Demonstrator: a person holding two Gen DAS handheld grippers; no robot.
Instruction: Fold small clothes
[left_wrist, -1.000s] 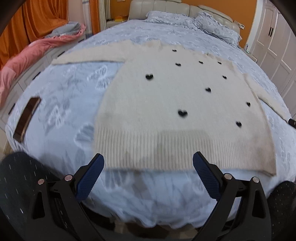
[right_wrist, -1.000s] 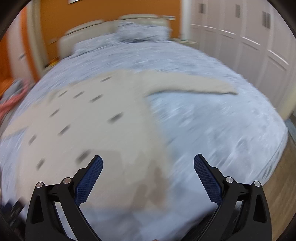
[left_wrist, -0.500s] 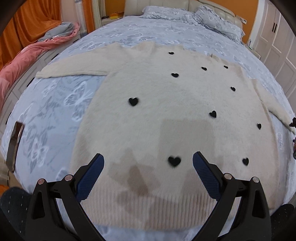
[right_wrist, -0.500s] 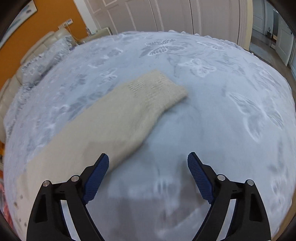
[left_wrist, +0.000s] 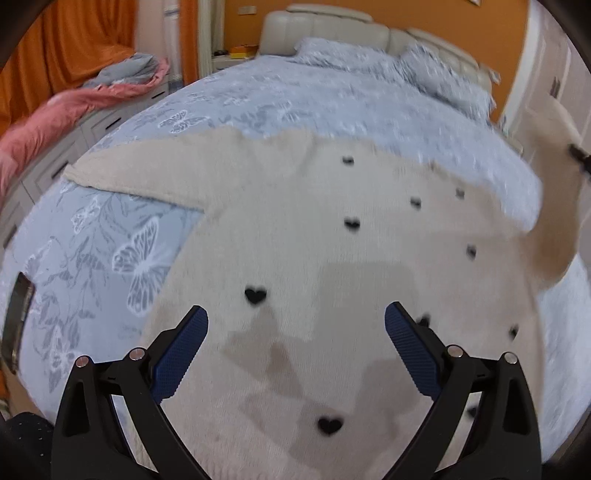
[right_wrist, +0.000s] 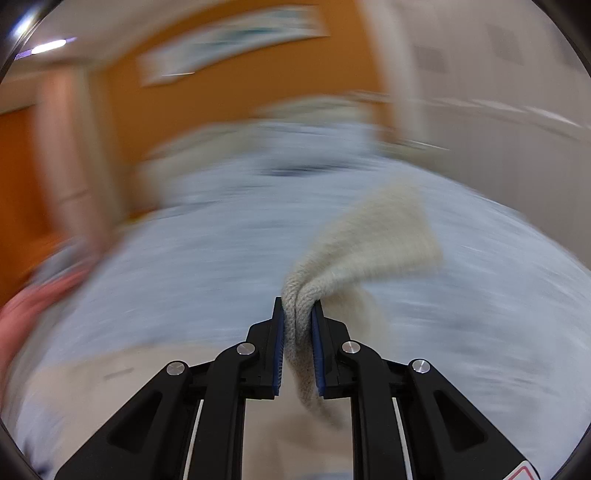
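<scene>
Sweater (left_wrist: 295, 258), cream knit with small black hearts, lies flat on the bed directly beneath and ahead of my left gripper (left_wrist: 295, 354), whose jaws stand wide and hold nothing. My right gripper (right_wrist: 297, 343) has just been closing, and its pads now pinch the ribbed cuff of the right sleeve (right_wrist: 369, 243), which rises from between the jaws and drapes off to their right. In the left view, that sleeve (left_wrist: 554, 206) hangs lifted at the far right. To fold it well, I judge I should carry the cuff across the body in one smooth arc, keep the grip firm, and lay it level with the shoulders without dragging the torso. Beyond the jaws, the other sleeve (left_wrist: 147, 173) stretches left over the blue butterfly-print bedspread (left_wrist: 110, 240); farther off are pillows (left_wrist: 369, 62), a padded headboard (left_wrist: 325, 18) and orange walls (left_wrist: 436, 14).
</scene>
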